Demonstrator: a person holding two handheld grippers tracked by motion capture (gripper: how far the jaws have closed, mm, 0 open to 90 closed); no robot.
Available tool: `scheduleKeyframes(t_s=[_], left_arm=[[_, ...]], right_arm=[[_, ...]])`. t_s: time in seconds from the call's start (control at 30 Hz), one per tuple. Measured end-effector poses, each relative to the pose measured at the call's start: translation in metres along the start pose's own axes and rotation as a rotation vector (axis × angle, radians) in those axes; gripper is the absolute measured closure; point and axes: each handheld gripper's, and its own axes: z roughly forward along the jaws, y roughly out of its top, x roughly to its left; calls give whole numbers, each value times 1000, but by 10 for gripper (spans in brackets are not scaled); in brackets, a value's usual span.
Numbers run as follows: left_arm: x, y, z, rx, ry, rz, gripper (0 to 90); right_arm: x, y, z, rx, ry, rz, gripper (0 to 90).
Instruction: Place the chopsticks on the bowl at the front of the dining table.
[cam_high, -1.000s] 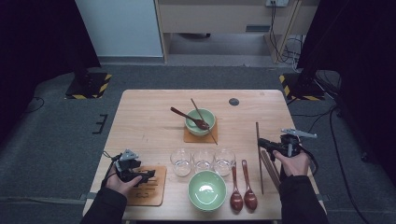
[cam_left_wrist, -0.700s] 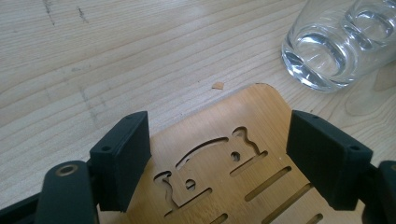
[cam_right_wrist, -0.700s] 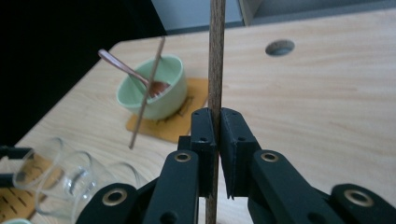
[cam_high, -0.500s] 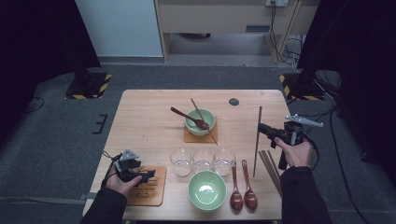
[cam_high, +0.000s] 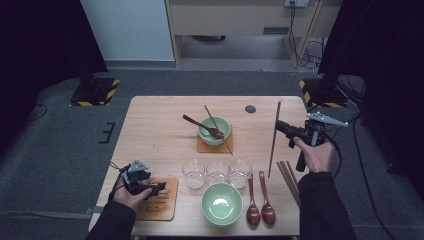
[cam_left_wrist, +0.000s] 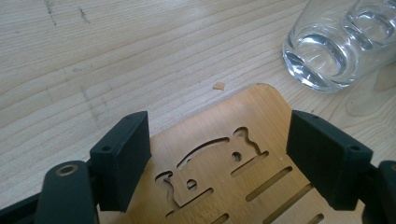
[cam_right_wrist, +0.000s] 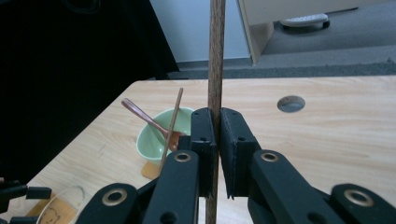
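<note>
Chopstick (cam_high: 273, 139) is pinched upright in our right gripper (cam_high: 278, 125); keep it vertical and clear of the glasses (cam_high: 217, 172).

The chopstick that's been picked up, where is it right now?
In the high view the chopstick stands nearly upright above the table's right side, clamped in the right gripper, left of the spare chopsticks.

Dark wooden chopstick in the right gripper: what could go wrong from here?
The right gripper pinches the dark wooden chopstick along a narrow strip, so it could pivot or slip. Its low end hangs near the clear drinking glasses and brown wooden spoons, which a swing might knock.
</note>
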Motion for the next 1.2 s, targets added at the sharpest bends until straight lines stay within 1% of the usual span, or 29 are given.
scheduleKeyframes(t_s=[0.27, 0.47, 0.7, 0.73, 0.97, 1.03, 1.2], left_arm=[[0, 0, 0, -1, 1, 0, 214], [1, 0, 0, -2, 2, -1, 214], [1, 0, 0, -3, 2, -2, 214], [1, 0, 0, -3, 2, -2, 214], [2, 0, 0, -3, 2, -3, 215], [2, 0, 0, -4, 2, -3, 214], [2, 0, -1, -5, 1, -3, 215]], right_arm=[[5, 19, 6, -40, -1, -24, 842], [10, 32, 13, -52, -1, -40, 842], [17, 40, 25, -44, 0, -59, 843], [18, 41, 27, -44, 4, -56, 843], [26, 46, 42, -22, 5, -82, 843], [28, 48, 46, -23, 12, -83, 842], [35, 55, 54, -22, 17, -103, 842]])
